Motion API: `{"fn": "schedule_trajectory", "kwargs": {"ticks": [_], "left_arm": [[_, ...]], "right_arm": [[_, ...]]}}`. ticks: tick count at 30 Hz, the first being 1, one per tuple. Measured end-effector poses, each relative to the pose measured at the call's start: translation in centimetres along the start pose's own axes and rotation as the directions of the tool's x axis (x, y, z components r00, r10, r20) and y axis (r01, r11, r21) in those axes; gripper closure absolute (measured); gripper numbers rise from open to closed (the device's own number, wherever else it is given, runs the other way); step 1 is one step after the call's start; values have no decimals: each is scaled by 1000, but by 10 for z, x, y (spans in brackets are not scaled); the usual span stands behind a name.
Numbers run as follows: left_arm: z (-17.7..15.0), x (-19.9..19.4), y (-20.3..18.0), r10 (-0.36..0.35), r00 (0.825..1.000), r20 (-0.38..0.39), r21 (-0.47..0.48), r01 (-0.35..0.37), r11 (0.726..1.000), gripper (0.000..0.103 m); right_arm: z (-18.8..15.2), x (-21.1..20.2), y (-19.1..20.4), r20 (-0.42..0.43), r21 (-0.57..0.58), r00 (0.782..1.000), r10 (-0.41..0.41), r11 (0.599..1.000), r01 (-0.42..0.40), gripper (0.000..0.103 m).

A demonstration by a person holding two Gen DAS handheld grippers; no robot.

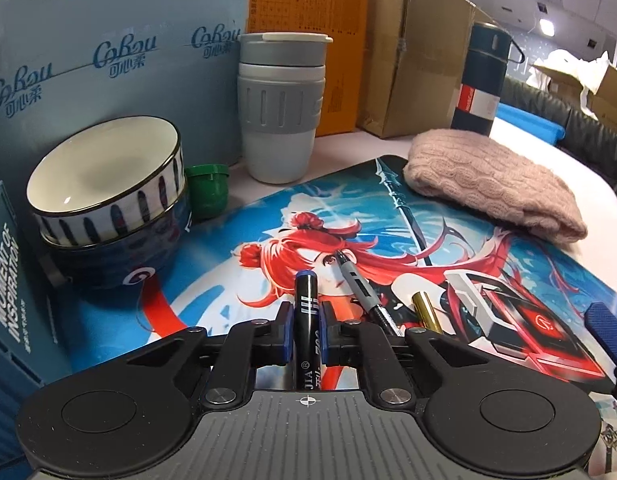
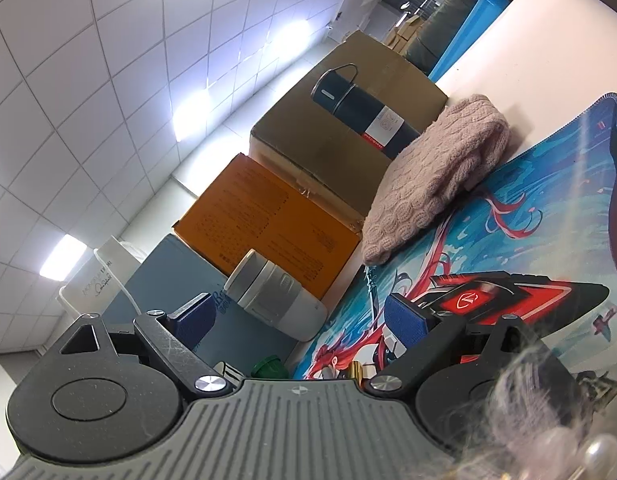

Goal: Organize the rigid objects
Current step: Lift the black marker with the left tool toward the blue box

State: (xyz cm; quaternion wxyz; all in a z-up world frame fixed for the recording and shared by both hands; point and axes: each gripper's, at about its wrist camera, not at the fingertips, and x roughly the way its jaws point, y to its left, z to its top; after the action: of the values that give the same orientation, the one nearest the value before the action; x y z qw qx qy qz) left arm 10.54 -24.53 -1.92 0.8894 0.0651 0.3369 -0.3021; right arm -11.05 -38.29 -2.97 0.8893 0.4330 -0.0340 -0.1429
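Observation:
My left gripper is shut on a black marker with a blue cap, held low over the anime desk mat. A grey pen and a gold tube lie on the mat just to its right. Two stacked bowls, a green cap and a grey tumbler stand at the left back. My right gripper is open and empty, tilted above the mat; its blue pad shows in the left wrist view.
A pink knit hat lies on the mat's far right, also in the right wrist view. A dark teal flask, cardboard box, orange box and blue carton line the back. A blue box stands at left.

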Motion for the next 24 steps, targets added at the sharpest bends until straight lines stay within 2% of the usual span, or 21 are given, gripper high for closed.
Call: {"fn": "schedule_trajectory", "kwargs": {"ticks": [7,13,16,19,21,24], "left_arm": [[1,-37,13,-63,994,89,-30,66,997,92],[3,-87,33,-118,967,224,-68,136,988,92],[6,-115,46,-123,940,318,-98,162,982,92],[13,-144,56,-92,905,415,-107,149,983,92],[18,-163,64,-50,881,471,-98,109,989,92],[20,-188,82,49,847,530,-99,5,995,92]], "right_arm": [[-1,3,2,-11,-25,1000,-9,1000,9,11],[-3,4,5,-16,-53,1000,-11,999,11,11],[-4,5,7,-14,-69,1000,-12,998,11,11],[-5,5,8,-16,-81,1000,-14,997,13,11],[-5,6,8,-19,-85,1000,-13,996,11,11],[-6,7,9,-23,-95,1000,-11,995,9,11]]}}
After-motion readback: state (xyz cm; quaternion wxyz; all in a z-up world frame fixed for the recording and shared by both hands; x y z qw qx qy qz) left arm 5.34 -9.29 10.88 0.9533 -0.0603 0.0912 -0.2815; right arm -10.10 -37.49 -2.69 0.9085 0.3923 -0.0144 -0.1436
